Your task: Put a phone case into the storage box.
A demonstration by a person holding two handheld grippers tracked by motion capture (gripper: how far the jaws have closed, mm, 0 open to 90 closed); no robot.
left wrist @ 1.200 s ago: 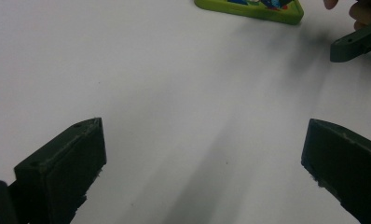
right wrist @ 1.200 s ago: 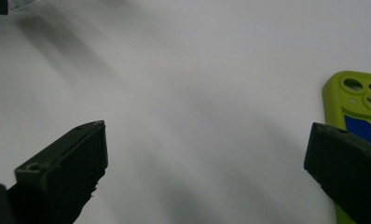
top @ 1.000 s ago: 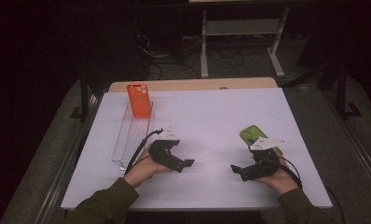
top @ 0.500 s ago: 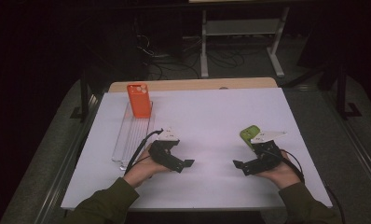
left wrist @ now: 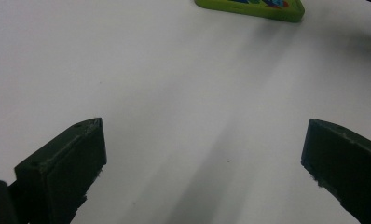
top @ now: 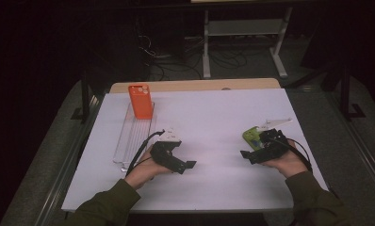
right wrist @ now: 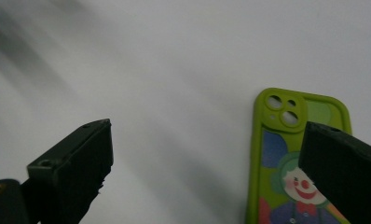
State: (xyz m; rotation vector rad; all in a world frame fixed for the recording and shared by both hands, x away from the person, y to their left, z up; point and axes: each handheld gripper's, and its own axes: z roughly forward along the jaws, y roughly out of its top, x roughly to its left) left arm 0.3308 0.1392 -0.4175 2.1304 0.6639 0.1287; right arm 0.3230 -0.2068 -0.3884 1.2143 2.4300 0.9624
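A green phone case [top: 252,137] with a clown picture lies flat on the white table [top: 214,117] at the right. In the right gripper view the green phone case [right wrist: 286,154] lies partly under the right jaw. My right gripper [top: 246,154] is open just in front of the case, its jaws wide apart [right wrist: 202,158]. My left gripper [top: 189,165] is open at the front left with bare table between its jaws [left wrist: 202,158]. Its view catches the green phone case [left wrist: 251,8] far off. An orange phone case [top: 141,100] stands upright in a clear rack [top: 133,139] at the left.
A wooden board edge [top: 195,85] runs along the table's far side. Beyond it are a white shelf stand [top: 244,33] and cables on a dark floor. Grey floor mats flank the table.
My right gripper has moved forward and to the right, alongside the green case, over the last second. The left gripper has stayed put.
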